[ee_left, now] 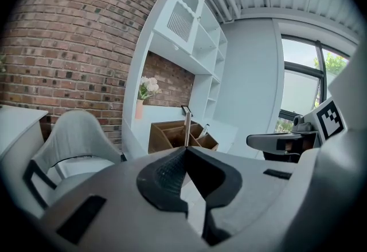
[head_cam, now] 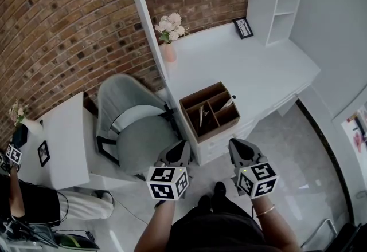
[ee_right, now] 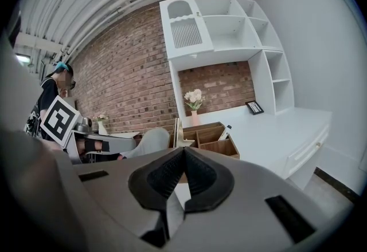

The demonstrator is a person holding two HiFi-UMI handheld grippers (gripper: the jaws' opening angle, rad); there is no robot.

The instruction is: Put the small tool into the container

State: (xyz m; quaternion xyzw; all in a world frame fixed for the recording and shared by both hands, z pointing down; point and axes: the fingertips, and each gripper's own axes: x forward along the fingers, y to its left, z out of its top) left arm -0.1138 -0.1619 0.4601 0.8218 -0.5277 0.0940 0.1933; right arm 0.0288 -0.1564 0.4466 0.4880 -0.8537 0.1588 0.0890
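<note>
Left gripper (head_cam: 182, 146) and right gripper (head_cam: 235, 145) are held closed and empty. The container (head_cam: 218, 129) is seen at 12 o'clock between them, with a tool (head_cam: 227, 103) leant inside.

A brick wall (head_cam: 57, 27) backs the white desk (head_cam: 258, 73). A grey chair (head_cam: 137, 142) stands beside it on pale glossy floor (head_cam: 292, 153)

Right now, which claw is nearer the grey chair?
Left. The left claw hangs just beside the seat of the grey chair; the right claw is farther off, in front of the white desk.
</note>
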